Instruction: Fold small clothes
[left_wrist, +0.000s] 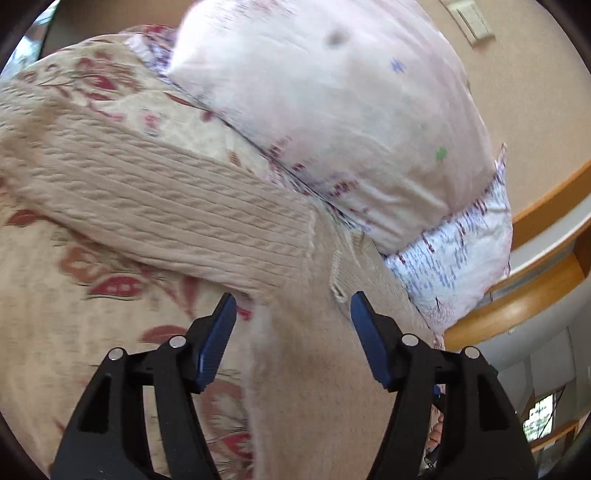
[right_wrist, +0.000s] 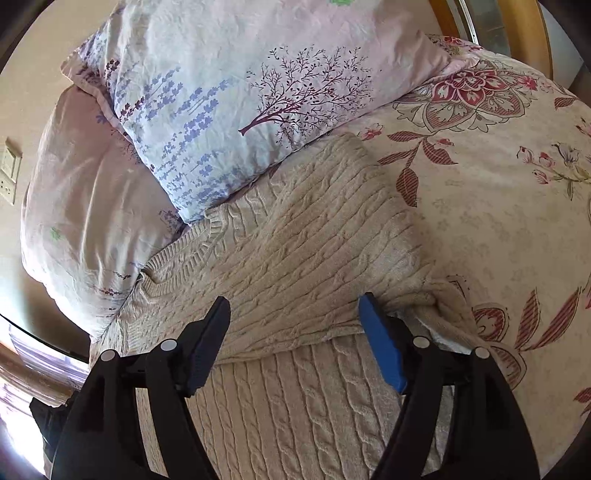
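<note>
Left wrist view: your left gripper (left_wrist: 293, 314) has its jaws spread wide w/ nothing between them, blue pads facing each other. It hangs just above the beige cable-knit sweater (left_wrist: 166, 206), which lies on the floral bedspread (left_wrist: 74, 325). A knit band runs diagonally across the frame, and a ribbed edge sits just ahead of the right-side finger. Past the sweater, a pale pink pillow (left_wrist: 332, 110) leans over it, touching along its far edge. Frame is motion-blurred, so fine detail is hard to read. A wooden bed frame (left_wrist: 517, 302) shows at the right.

Right wrist view: your right gripper (right_wrist: 295, 314) is also wide open, holding nothing, directly over the sweater (right_wrist: 295, 251). One layer is folded over another; the fold edge crosses btwn the fingers. The sweater's far edge touches a tree-print pillow (right_wrist: 240, 92), w/ the pink pillow (right_wrist: 85, 184) to its left. The bedspread (right_wrist: 498, 203) spreads out to the right
</note>
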